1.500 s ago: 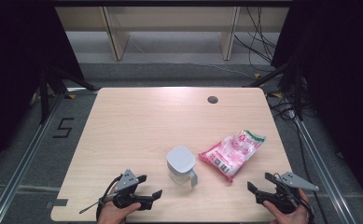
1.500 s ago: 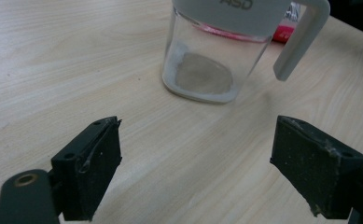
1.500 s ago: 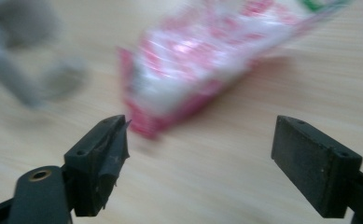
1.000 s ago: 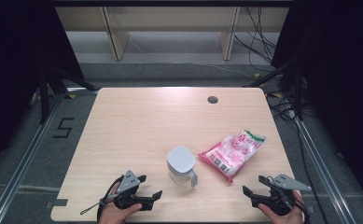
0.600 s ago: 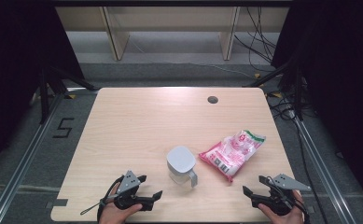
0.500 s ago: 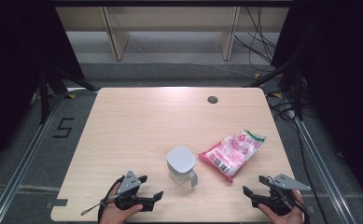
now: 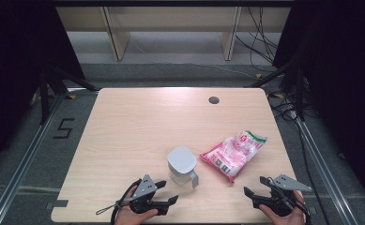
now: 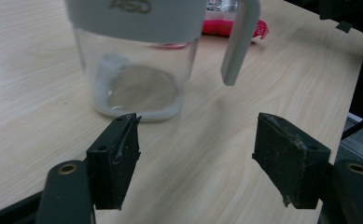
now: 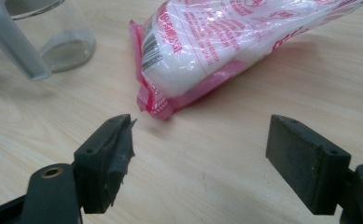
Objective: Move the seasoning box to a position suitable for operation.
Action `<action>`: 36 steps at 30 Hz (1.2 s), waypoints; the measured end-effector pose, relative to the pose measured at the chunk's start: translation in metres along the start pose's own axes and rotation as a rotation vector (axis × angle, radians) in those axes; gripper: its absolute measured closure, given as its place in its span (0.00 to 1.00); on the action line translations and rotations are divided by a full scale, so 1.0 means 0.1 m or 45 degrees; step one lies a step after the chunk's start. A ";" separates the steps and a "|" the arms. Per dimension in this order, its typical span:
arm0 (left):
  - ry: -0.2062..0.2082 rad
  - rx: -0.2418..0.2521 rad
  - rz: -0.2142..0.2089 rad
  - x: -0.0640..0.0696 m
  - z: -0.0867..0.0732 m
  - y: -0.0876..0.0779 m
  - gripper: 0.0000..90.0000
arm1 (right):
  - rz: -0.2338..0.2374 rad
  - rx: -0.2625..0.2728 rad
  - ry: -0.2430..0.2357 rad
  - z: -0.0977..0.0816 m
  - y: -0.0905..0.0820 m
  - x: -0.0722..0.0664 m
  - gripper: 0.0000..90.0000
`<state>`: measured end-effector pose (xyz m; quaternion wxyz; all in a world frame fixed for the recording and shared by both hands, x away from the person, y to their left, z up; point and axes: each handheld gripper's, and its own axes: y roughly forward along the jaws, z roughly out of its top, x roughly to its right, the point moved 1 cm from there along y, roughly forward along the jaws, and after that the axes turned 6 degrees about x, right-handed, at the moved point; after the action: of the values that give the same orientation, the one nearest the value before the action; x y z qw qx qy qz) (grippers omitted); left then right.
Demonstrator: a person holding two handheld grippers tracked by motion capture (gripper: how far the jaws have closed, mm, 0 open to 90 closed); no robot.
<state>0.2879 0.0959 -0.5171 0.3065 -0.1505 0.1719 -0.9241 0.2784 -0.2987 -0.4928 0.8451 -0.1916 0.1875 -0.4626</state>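
A clear glass jug [image 7: 182,164] with a grey lid and a grey handle [image 8: 237,42] stands near the table's front middle. Right of it lies a pink and white bag [image 7: 234,152], flat on the wood. My left gripper [image 7: 170,191] rests at the front edge, pointing at the jug [image 8: 137,70] from just short of its base. Its jaws have just been closing, are still open, and hold nothing. My right gripper [image 7: 254,185] sits at the front right, open, aimed at the near end of the bag [image 9: 226,42] and apart from it.
The wooden table [image 7: 138,122] has a round cable hole [image 7: 213,100] near its far edge. Metal rails and a floor mark "5" [image 7: 64,127] lie to the left, and cables trail on the floor to the right.
My left gripper has slid a little to the right, closer to the jug. The right gripper, the jug and the bag have stayed put over the last second.
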 end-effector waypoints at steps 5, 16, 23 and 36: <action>0.037 0.021 -0.035 0.08 0.05 0.13 0.45 | -0.006 0.011 -0.038 0.00 0.01 0.02 0.27; 0.090 0.052 -0.050 0.22 0.13 0.42 0.58 | 0.009 -0.015 -0.031 -0.01 0.04 0.01 0.27; 0.111 0.069 -0.040 0.29 0.18 0.56 0.70 | 0.040 0.005 0.012 -0.01 0.05 -0.03 0.27; 0.133 0.089 0.003 0.28 0.19 0.55 0.90 | 0.051 0.003 -0.034 -0.01 0.06 -0.03 0.27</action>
<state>0.3020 0.0327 -0.5183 0.3032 -0.0910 0.1553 -0.9358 0.2808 -0.2936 -0.4960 0.8568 -0.1930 0.1795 -0.4432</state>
